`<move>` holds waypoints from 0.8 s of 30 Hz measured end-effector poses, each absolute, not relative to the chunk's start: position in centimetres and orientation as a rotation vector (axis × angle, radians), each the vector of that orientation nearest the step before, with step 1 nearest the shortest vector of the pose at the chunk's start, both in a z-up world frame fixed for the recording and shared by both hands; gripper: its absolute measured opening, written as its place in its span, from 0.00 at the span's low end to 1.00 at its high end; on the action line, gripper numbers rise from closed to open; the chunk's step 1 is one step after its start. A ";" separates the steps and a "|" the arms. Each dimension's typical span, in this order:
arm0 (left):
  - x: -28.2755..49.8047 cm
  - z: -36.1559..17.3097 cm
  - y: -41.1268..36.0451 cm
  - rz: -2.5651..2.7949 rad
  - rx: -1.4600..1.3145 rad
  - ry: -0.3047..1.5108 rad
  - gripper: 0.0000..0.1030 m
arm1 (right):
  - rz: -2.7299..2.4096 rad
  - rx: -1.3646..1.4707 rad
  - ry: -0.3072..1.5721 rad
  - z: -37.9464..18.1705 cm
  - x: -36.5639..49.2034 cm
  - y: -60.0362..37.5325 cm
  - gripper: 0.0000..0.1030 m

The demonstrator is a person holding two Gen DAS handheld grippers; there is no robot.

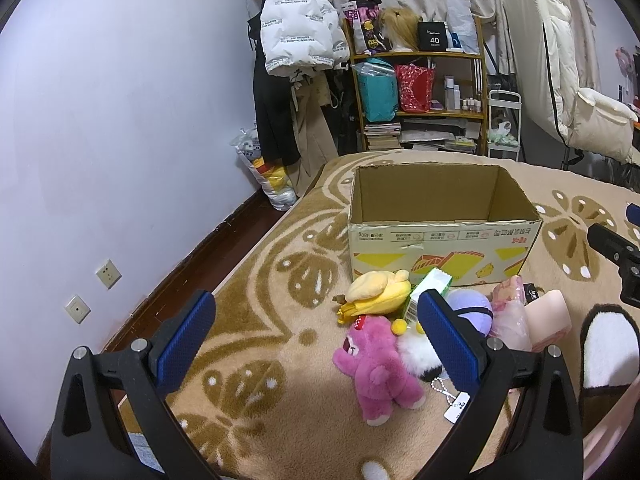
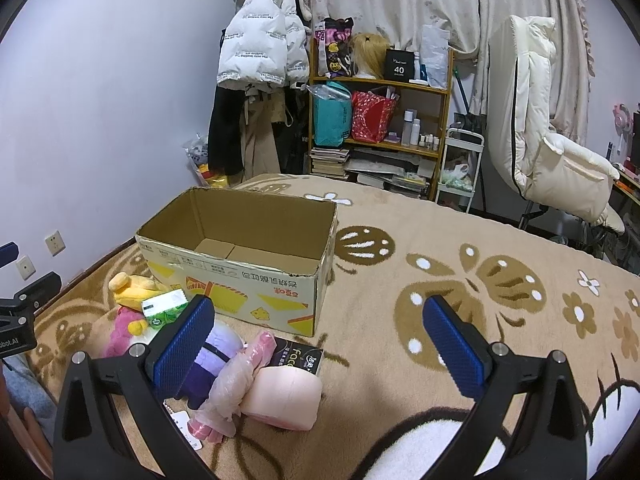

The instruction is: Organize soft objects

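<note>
An open, empty cardboard box stands on the patterned blanket. In front of it lies a pile of soft things: a pink plush bear, a yellow plush, a purple plush ball, a white plush, a green tissue pack, a pink bagged item and a pale pink roll. My left gripper is open above the blanket, left of the pile. My right gripper is open, just right of the pile.
A black packet lies under the pink roll. A wooden shelf, hanging coats, a white trolley and a cream folding chair stand beyond the bed. The wall and dark floor strip run along the left.
</note>
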State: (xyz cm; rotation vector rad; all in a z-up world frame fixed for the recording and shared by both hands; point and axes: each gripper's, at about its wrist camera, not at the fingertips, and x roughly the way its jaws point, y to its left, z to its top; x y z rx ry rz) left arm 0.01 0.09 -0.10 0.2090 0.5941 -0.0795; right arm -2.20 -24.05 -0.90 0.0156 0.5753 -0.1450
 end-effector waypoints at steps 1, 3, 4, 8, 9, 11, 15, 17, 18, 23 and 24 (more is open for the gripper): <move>0.0 -0.1 0.1 -0.079 0.209 0.595 0.97 | -0.145 0.016 0.576 -0.9 -2.2 -24.1 1.00; 0.1 -0.2 0.0 -0.078 0.211 0.596 0.97 | -0.144 0.017 0.576 -0.9 -2.2 -24.1 1.00; 0.1 -0.2 0.1 -0.078 0.210 0.596 0.97 | -0.146 0.015 0.574 -0.9 -2.2 -24.1 1.00; 0.1 -0.2 0.1 -0.078 0.210 0.596 0.97 | -0.143 0.015 0.575 -1.0 -2.2 -24.2 1.00; 0.1 -0.2 0.1 -0.079 0.209 0.595 0.97 | -0.143 0.015 0.575 -1.0 -2.2 -24.1 1.00; 0.1 -0.2 0.1 -0.077 0.211 0.595 0.97 | -0.144 0.015 0.575 -1.0 -2.2 -24.1 1.00; 0.2 -0.3 0.2 -0.077 0.210 0.596 0.97 | -0.145 0.015 0.576 -1.0 -2.2 -24.1 1.00; 0.2 -0.3 0.2 -0.077 0.212 0.595 0.97 | -0.144 0.015 0.576 -1.0 -2.2 -24.1 1.00; 0.2 -0.3 0.2 -0.077 0.211 0.595 0.97 | -0.144 0.015 0.575 -1.0 -2.2 -24.1 1.00; 0.2 -0.3 0.2 -0.077 0.211 0.596 0.97 | -0.144 0.015 0.576 -1.0 -2.1 -24.1 1.00; 0.3 -0.4 0.3 -0.076 0.211 0.596 0.97 | -0.145 0.015 0.576 -1.0 -2.1 -24.1 1.00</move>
